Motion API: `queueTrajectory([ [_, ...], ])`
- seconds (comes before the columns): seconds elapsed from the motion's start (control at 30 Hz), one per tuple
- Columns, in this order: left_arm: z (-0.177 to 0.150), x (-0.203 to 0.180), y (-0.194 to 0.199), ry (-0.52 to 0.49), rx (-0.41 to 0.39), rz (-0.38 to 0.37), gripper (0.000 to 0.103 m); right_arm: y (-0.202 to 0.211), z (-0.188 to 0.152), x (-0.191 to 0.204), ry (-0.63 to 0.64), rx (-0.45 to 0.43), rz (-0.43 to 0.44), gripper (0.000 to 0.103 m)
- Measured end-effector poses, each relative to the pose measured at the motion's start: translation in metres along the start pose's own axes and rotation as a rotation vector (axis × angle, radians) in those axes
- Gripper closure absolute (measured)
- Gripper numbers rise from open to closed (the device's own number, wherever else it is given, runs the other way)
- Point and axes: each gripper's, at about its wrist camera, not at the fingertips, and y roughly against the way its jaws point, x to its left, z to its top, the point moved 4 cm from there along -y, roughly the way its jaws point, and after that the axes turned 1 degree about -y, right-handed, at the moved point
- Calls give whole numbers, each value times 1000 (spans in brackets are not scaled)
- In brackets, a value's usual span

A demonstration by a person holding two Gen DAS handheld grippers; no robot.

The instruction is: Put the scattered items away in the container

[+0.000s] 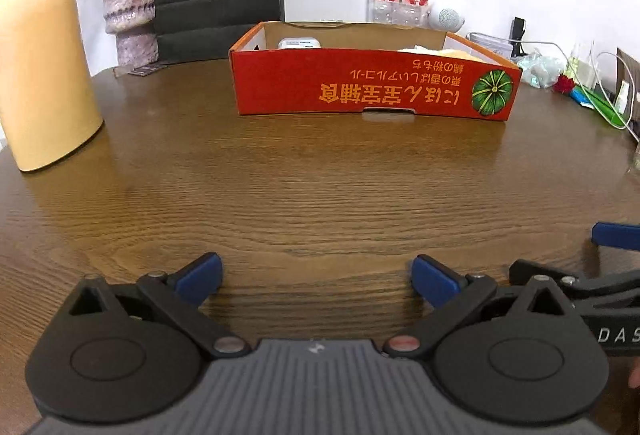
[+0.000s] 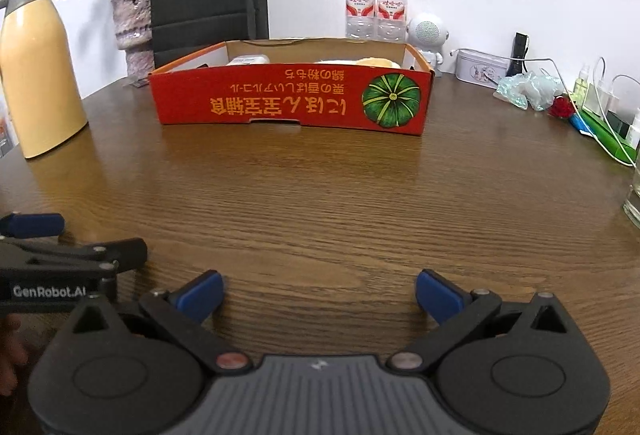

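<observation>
My left claw [image 1: 316, 281] and right claw [image 2: 319, 297] hung spread wide and empty over the table [image 2: 320, 203]. Ahead, the red box [image 2: 288, 97] held a white case [image 2: 248, 60] and something yellow [image 2: 378, 62].

Container: red cardboard box [image 2: 292, 97], open top, orange rim, inverted yellow lettering and green pumpkin print on near wall; upright at table's far side.
Contents: white case [image 2: 247, 60] at left; pale yellow item [image 2: 378, 62] at right, mostly hidden.
</observation>
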Motion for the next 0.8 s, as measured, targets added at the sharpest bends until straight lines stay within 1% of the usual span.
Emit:
queueTrajectory([
  [0.23, 0, -1, -1, 2, 1, 1, 0, -4, 3, -4, -29, 0, -33, 0],
  [0.8, 0, -2, -1, 1, 1, 3, 0, -5, 3, -4, -30, 1, -34, 0],
])
